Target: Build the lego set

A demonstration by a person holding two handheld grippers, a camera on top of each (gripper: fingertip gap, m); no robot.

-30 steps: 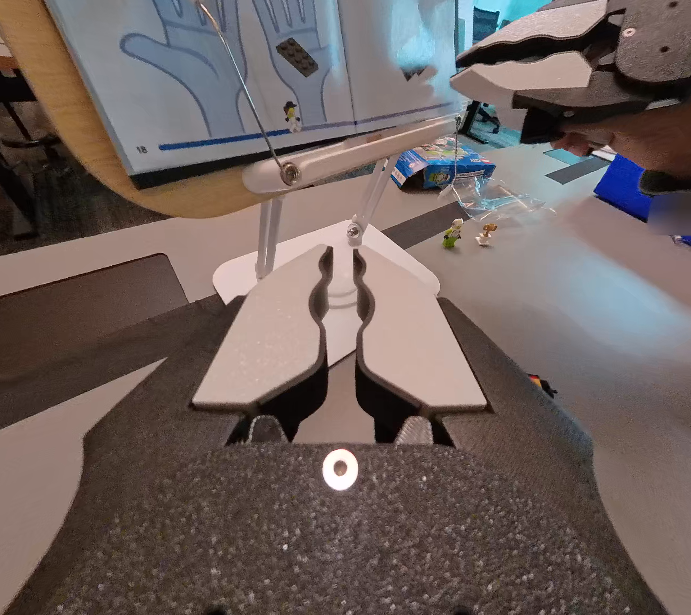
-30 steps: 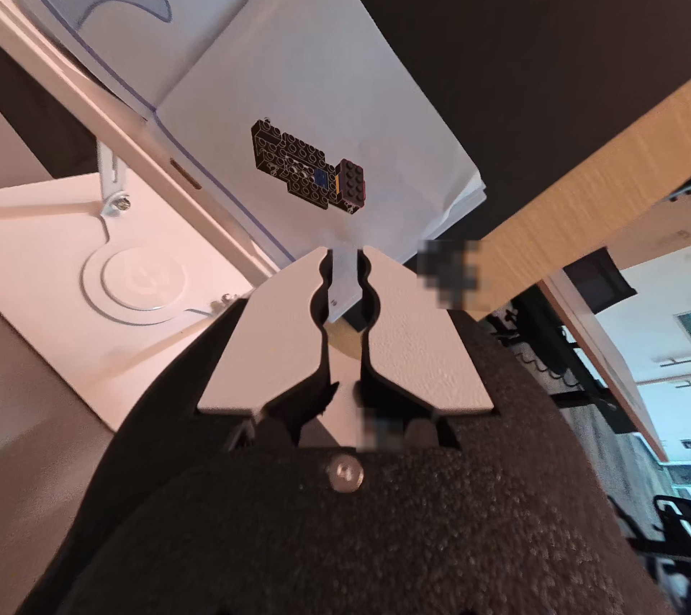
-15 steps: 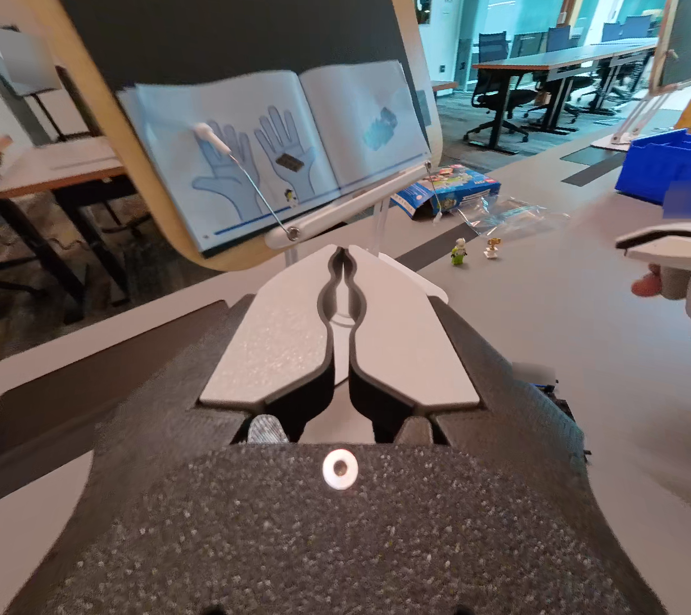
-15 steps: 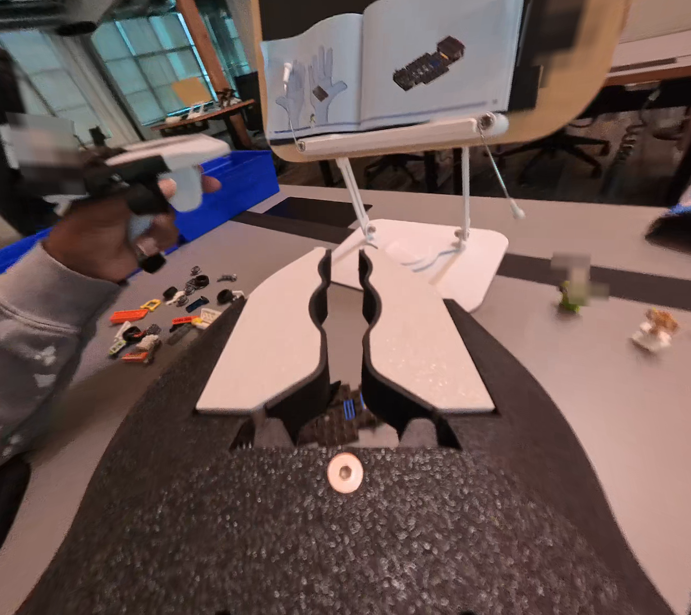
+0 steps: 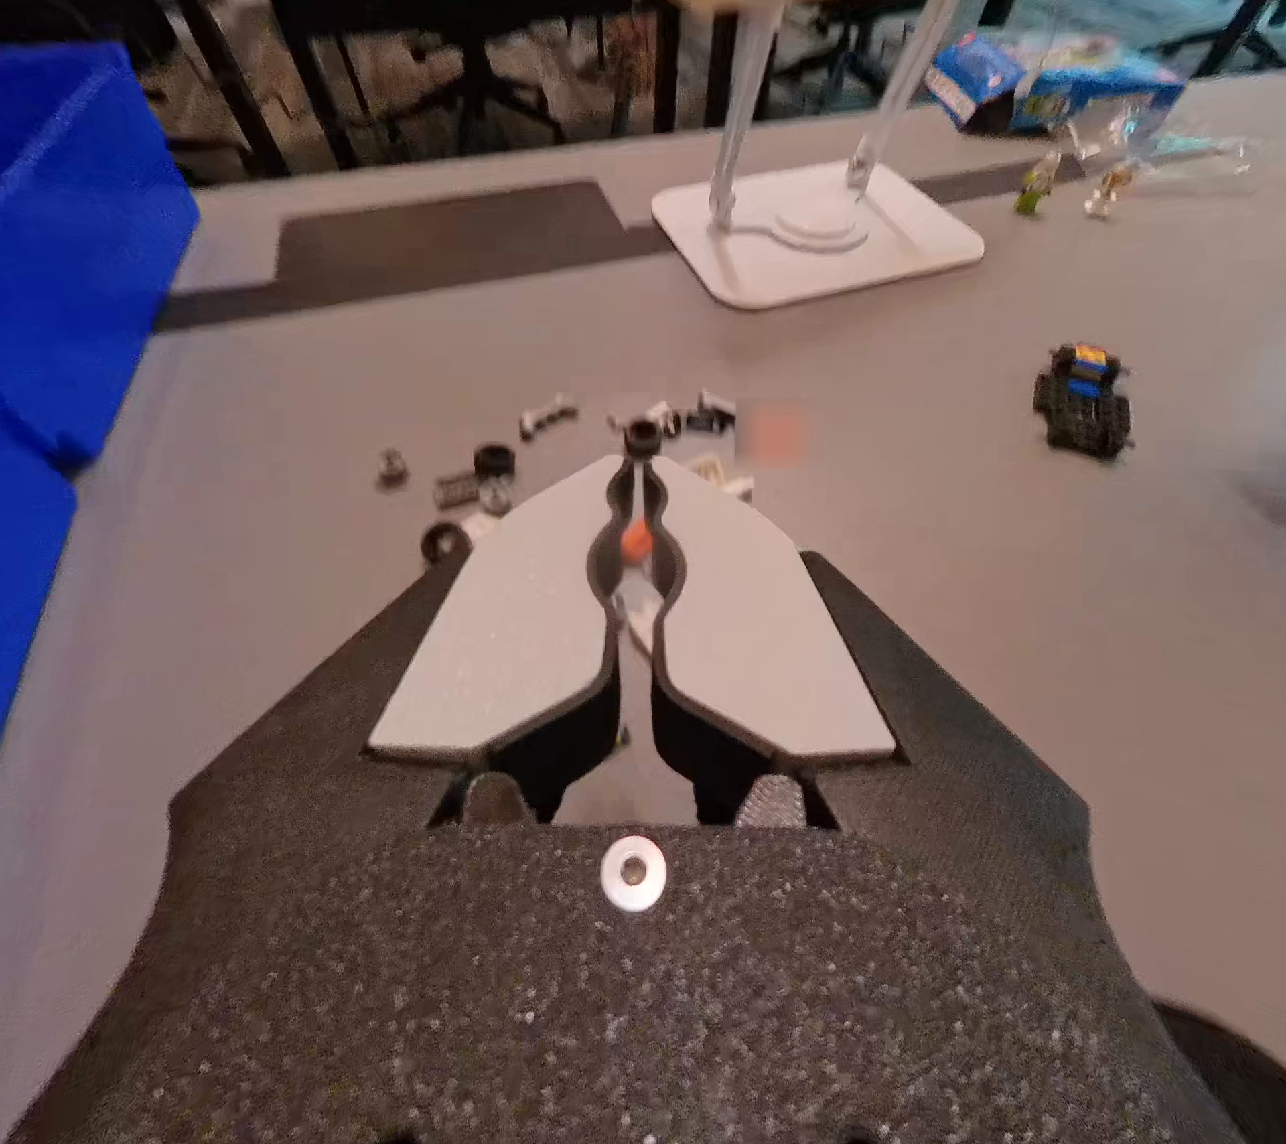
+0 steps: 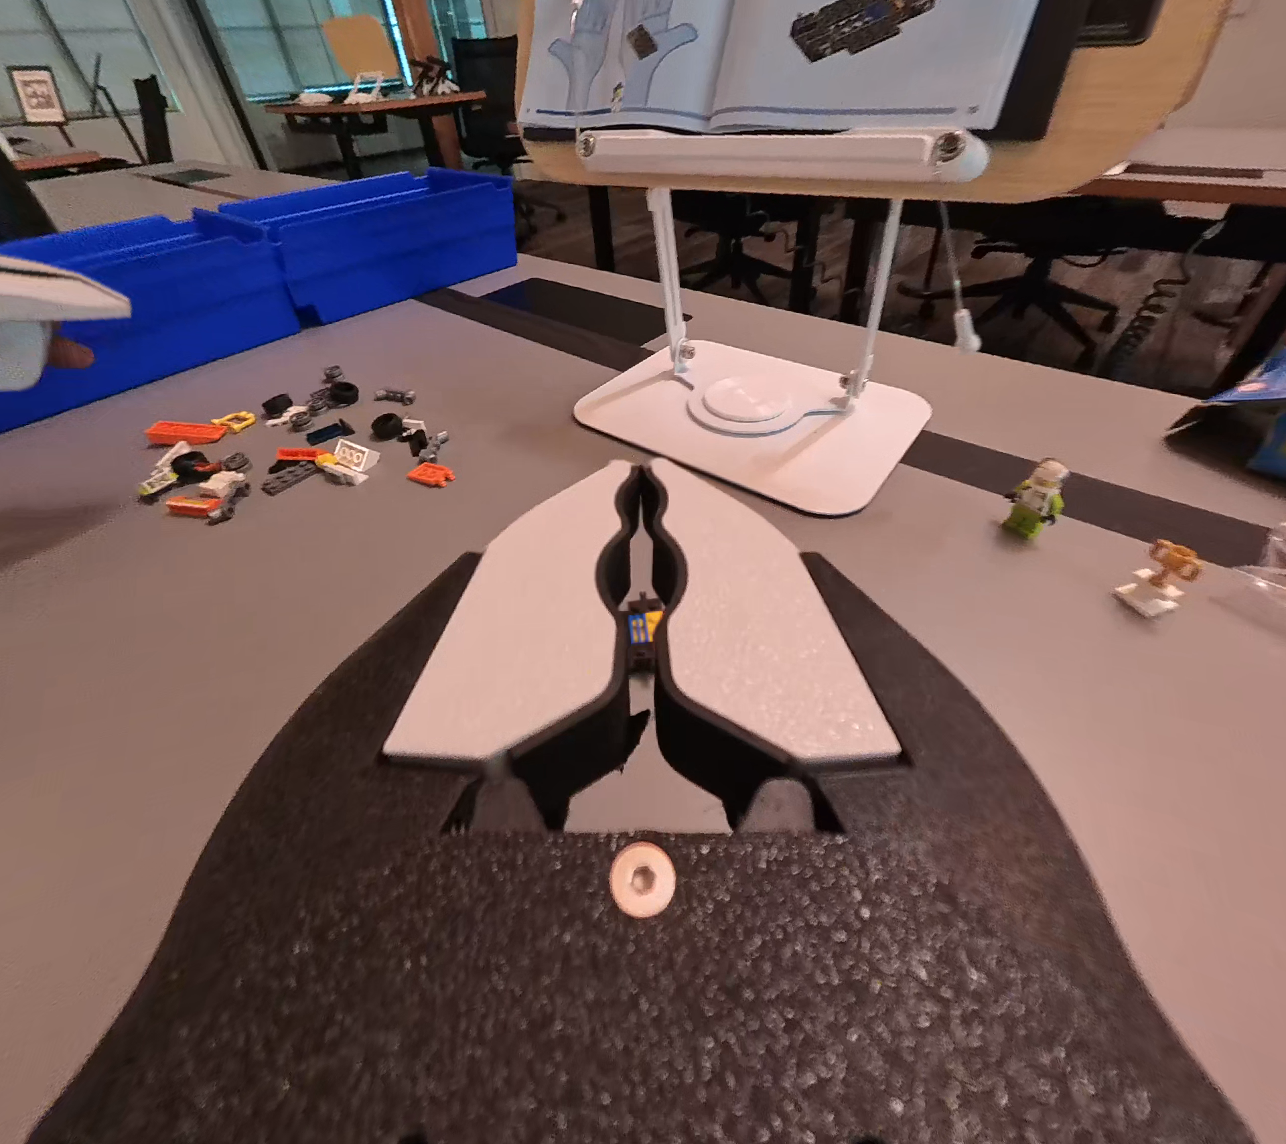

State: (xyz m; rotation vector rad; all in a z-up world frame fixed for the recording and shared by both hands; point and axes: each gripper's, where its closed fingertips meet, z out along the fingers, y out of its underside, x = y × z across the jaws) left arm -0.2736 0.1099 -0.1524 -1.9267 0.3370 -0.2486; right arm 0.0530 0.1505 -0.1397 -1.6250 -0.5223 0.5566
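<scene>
A second ago the right gripper (image 6: 640, 474) had its fingers clamped on the corner of a page of the pale-blue paper instruction booklet (image 6: 800, 18). Both tools have since drawn back from the white metal book stand (image 6: 758, 435). The stand now sits well ahead of the right fingertips, and ahead and to the right of the left ones. The right fingers are together at the tips and hold nothing. Through the slot between them the small black lego chassis with blue and yellow bricks (image 6: 644, 627) shows, apparently lying on the grey surface (image 5: 905, 623) directly beneath rather than gripped. The left wrist view shows it resting free, off to the right of the left fingers. The left gripper (image 5: 637, 470) has swung down from the stand. Its fingers are all but closed and empty, with the scatter of loose black, grey, orange and white lego pieces (image 5: 557, 456) just ahead of the tips and partly under them. An orange piece shows through the gap. The booklet now stands open at a spread with a dark brick drawn on an open hand and the chassis drawn with that brick at one end. The page turn looks finished, so the job in hand is probably finding that brick in the scatter, and the left fingers will have to part first.
</scene>
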